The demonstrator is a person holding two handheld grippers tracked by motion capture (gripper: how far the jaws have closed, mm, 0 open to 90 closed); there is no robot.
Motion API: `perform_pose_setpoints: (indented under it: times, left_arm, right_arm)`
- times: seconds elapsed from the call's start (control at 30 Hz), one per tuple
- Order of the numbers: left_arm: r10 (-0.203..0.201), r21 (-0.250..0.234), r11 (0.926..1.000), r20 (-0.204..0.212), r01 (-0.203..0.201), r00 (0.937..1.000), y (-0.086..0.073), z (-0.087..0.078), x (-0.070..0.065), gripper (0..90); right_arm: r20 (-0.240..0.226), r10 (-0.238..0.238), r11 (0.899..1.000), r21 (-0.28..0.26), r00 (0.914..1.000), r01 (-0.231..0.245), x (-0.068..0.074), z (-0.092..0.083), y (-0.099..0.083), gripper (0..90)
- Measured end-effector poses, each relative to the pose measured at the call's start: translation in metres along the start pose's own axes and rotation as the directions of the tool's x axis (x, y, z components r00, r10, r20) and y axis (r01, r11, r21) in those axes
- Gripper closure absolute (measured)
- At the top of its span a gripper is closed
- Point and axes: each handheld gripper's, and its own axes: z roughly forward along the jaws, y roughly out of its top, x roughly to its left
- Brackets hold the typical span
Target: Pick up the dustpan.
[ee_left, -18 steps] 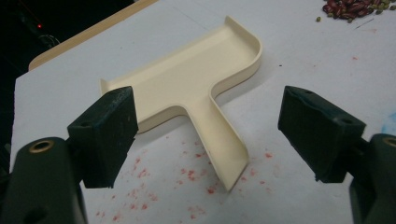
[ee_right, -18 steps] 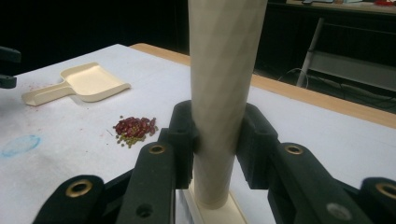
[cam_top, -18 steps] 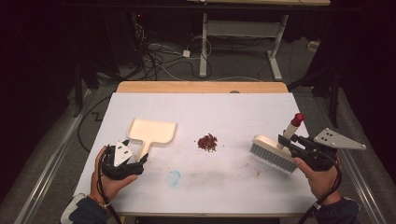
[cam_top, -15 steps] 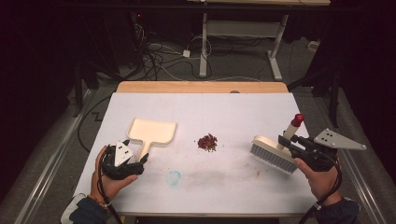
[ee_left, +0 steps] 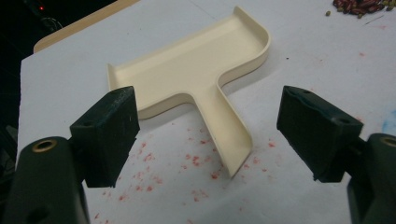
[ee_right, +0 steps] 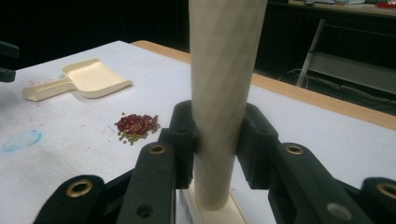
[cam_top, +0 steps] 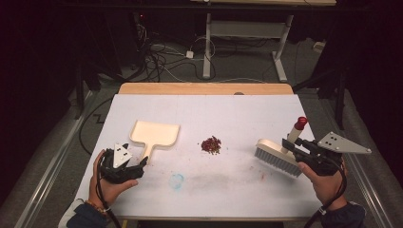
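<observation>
Gripping the brush (cam_top: 278,158) handle, the right claw (ee_right: 218,140); left claw (ee_left: 219,128) wide open, empty, astride the dustpan (ee_left: 196,79) handle

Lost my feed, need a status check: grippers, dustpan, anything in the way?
Left gripper open, straddling dustpan handle, not gripping. Right gripper shut on brush handle. Bean pile lies between dustpan and brush, path open.

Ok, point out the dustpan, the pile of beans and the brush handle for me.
dustpan (ee_left: 187,74): left gripper view, on the flat tray floor.
pile of beans (cam_top: 211,145): high view, on the heap's middle.
brush handle (ee_right: 223,74): right gripper view, on the shaft above the tongs.
</observation>
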Motion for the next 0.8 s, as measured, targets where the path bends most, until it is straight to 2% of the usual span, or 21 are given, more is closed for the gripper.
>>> perform_pose_setpoints:
  times: [0.27,0.3,0.33,0.37,0.4,0.47,0.5,0.53,0.6,0.63,0.67,0.7,0.73,0.77,0.8]
  left_arm:
    - [-0.024,0.026,0.9994,0.016,0.024,0.9996,-0.001,-0.004,0.002,21.2]
    - [-0.066,0.011,0.9978,0.050,0.065,0.9966,0.001,-0.007,0.005,21.8]
    - [-0.066,0.011,0.9978,0.050,0.065,0.9966,0.001,-0.007,0.005,21.8]
    - [-0.106,0.011,0.9943,0.073,0.106,0.9916,0.003,-0.009,0.008,21.8]
    - [-0.115,0.028,0.9932,0.080,0.113,0.9902,0.004,-0.009,0.010,21.8]
    - [-0.105,0.057,0.9933,0.082,0.101,0.9911,0.006,-0.010,0.012,21.8]
    - [-0.105,0.057,0.9933,0.082,0.101,0.9911,0.006,-0.010,0.012,21.8]
    - [-0.108,0.102,0.9898,0.083,0.099,0.9907,0.009,-0.008,0.014,21.8]
    - [-0.128,0.128,0.9848,0.080,0.117,0.9885,0.012,-0.009,0.016,21.8]
    - [-0.136,0.144,0.9821,0.091,0.122,0.9865,0.014,-0.010,0.018,21.8]
    - [-0.139,0.166,0.9787,0.098,0.122,0.9854,0.015,-0.011,0.020,21.8]
    - [-0.145,0.180,0.9754,0.091,0.127,0.9852,0.015,-0.011,0.020,21.8]
    - [-0.183,0.228,0.9611,0.105,0.155,0.9775,0.016,-0.008,0.024,21.7]
    - [-0.225,0.240,0.9514,0.117,0.193,0.9673,0.016,-0.007,0.028,21.6]
    - [-0.245,0.244,0.9466,0.118,0.211,0.9624,0.016,-0.006,0.029,20.9]
  right_arm:
    - [-0.010,0.001,1.000,-0.001,0.9999,-0.001,0.001,0.003,0.001,70.5]
    - [-0.019,0.008,1.000,-0.007,0.9998,-0.009,0.000,0.003,0.002,70.5]
    - [-0.027,0.026,1.000,-0.016,0.9993,-0.027,-0.002,0.002,0.003,70.5]
    - [-0.047,0.048,0.998,-0.023,0.9977,-0.050,-0.004,0.002,0.004,70.5]
    - [-0.048,0.050,0.998,-0.024,0.9976,-0.051,-0.004,0.002,0.004,70.5]
    - [-0.035,0.033,0.999,-0.018,0.9988,-0.034,-0.004,0.005,0.005,70.5]
    - [-0.035,0.033,0.999,-0.018,0.9988,-0.034,-0.004,0.005,0.005,70.5]
    - [-0.015,0.020,1.000,-0.005,0.9997,-0.020,-0.005,0.007,0.006,70.5]
    - [-0.019,0.033,0.999,-0.012,0.9993,-0.034,-0.007,0.007,0.006,70.5]
    - [-0.019,0.033,0.999,-0.012,0.9993,-0.034,-0.007,0.007,0.006,70.5]
    - [-0.014,0.055,0.998,-0.014,0.9984,-0.055,-0.009,0.006,0.004,70.5]
    - [-0.014,0.055,0.998,-0.008,0.9984,-0.055,-0.008,0.006,0.003,70.5]
    - [-0.019,0.052,0.999,-0.002,0.9985,-0.052,-0.008,0.006,0.002,70.5]
    - [-0.023,0.059,0.998,-0.008,0.9980,-0.060,-0.009,0.006,0.002,70.5]
    - [-0.039,0.091,0.996,-0.014,0.9951,-0.092,-0.010,0.006,0.003,70.5]
